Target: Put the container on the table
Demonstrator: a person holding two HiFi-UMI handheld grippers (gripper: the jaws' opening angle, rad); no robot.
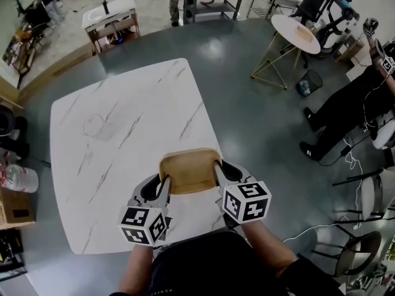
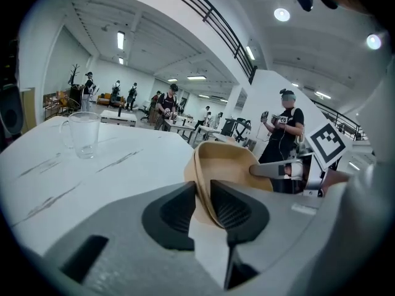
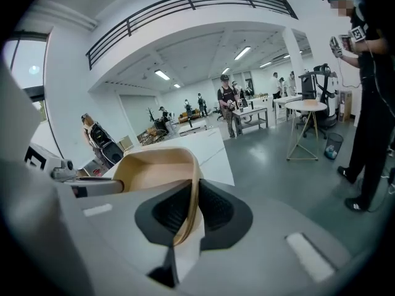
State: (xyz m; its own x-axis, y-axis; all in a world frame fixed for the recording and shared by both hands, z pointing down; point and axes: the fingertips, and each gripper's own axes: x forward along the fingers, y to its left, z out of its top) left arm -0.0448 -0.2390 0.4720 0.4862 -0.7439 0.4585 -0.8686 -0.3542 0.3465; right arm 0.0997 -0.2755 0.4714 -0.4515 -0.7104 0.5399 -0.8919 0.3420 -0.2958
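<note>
A tan, shallow container [image 1: 190, 171] with rounded corners hangs just over the near end of the white marble table [image 1: 123, 134]. My left gripper [image 1: 164, 187] is shut on its left rim and my right gripper [image 1: 219, 171] is shut on its right rim. In the left gripper view the thin wall of the container [image 2: 225, 165] runs between the dark pads of my left gripper [image 2: 200, 211]. In the right gripper view the other wall of the container [image 3: 154, 168] is pinched the same way by my right gripper [image 3: 188, 211]. The container looks empty.
A clear glass mug [image 2: 83, 134] stands further out on the table, faint in the head view [image 1: 95, 126]. A person in black [image 1: 345, 110] sits to the right, beyond a round side table [image 1: 296, 32] and a bin [image 1: 308, 82]. A bottle [image 1: 18, 177] and a box [image 1: 15, 208] lie left of the table.
</note>
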